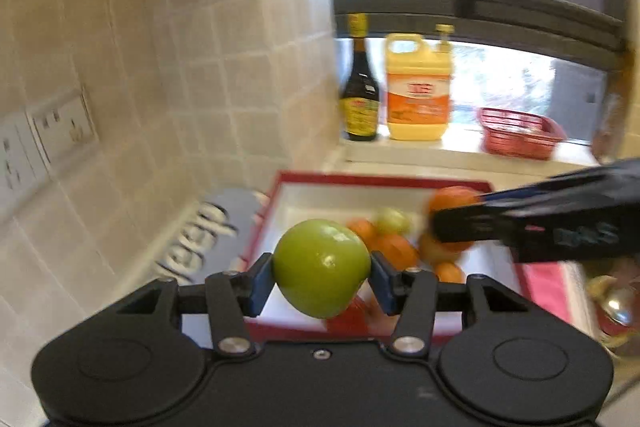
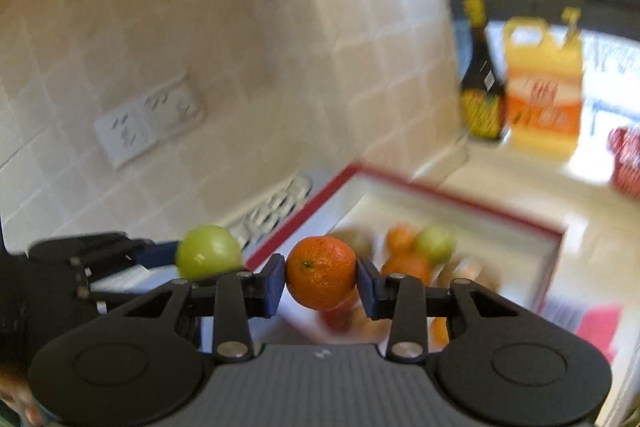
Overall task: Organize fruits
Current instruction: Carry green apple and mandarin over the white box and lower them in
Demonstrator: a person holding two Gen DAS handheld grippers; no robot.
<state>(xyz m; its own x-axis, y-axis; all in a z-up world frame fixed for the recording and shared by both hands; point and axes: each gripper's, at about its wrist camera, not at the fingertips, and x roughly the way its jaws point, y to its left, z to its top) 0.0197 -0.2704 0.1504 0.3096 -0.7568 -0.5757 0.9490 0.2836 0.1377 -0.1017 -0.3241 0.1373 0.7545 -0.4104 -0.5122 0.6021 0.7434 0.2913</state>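
Note:
My left gripper (image 1: 321,281) is shut on a green apple (image 1: 321,268) and holds it above the near edge of a red-rimmed white box (image 1: 372,180). My right gripper (image 2: 321,285) is shut on an orange (image 2: 321,271) and holds it over the same box (image 2: 460,195). The box holds several oranges (image 1: 398,250) and a green fruit (image 1: 393,221). The right gripper shows in the left wrist view (image 1: 448,223) with its orange (image 1: 452,199). The left gripper's apple shows in the right wrist view (image 2: 208,251), at the left.
A tiled wall with sockets (image 1: 60,127) runs along the left. On the window sill stand a dark sauce bottle (image 1: 359,91), a yellow jug (image 1: 418,91) and a red basket (image 1: 518,133). A grey printed mat (image 1: 212,231) lies left of the box.

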